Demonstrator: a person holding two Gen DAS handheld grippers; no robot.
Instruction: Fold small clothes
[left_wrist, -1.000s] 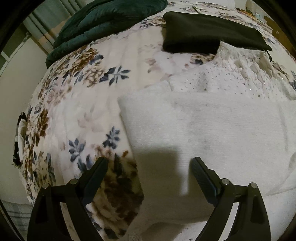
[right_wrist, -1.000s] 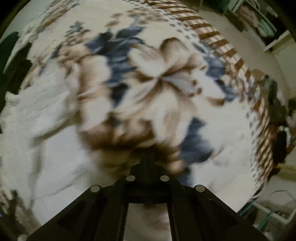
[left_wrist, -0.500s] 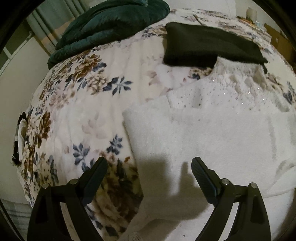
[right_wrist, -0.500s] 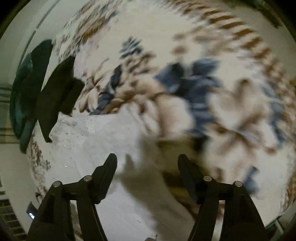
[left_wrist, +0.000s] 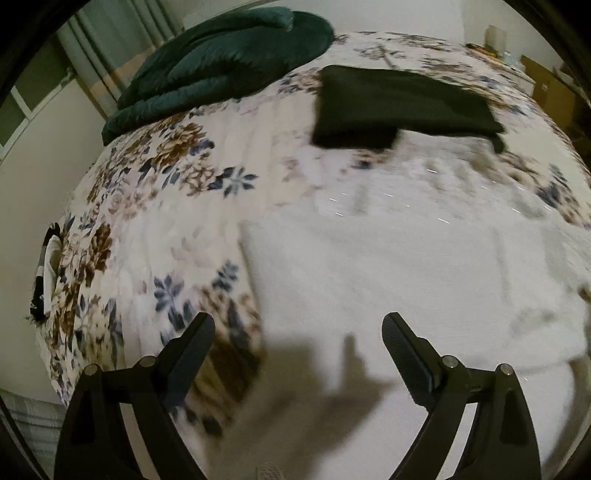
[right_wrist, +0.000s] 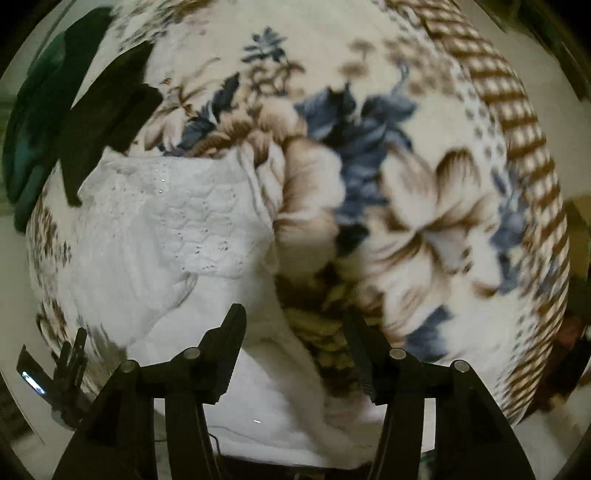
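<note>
Your left hand-held gripper (left_wrist: 298, 328) hangs above the bed with its jaws wide apart and nothing between them; the pads touch no cloth. Below it lies the white garment (left_wrist: 406, 280), spread flat on the floral blanket (left_wrist: 155, 206); its straight left edge runs down the frame just right of your left finger, so that finger is over blanket and the other over white cloth. The gripper's shadow falls on the garment's near part. Past the white garment, at the far side, sits a folded black garment (left_wrist: 399, 107), its near edge touching or just overlapping the white one's lacy far end. A dark green quilt (left_wrist: 221, 62) is bunched at the far left of the bed, well apart from both. The left view is motion-blurred. Your right hand-held gripper (right_wrist: 295, 325) points steeply down at the white garment's (right_wrist: 166, 229) right edge, jaws partway apart and closing, nothing pinched; white cloth lies under the left finger and the blanket's (right_wrist: 406, 192) brown-and-blue flower under the right. The eyelet-patterned layer is folded over on top of the plainer one there. The black garment (right_wrist: 107, 110) and green quilt (right_wrist: 33, 122) show at upper left in that view. The blanket's brown rope-pattern border (right_wrist: 524, 147) curves along the right.
</note>
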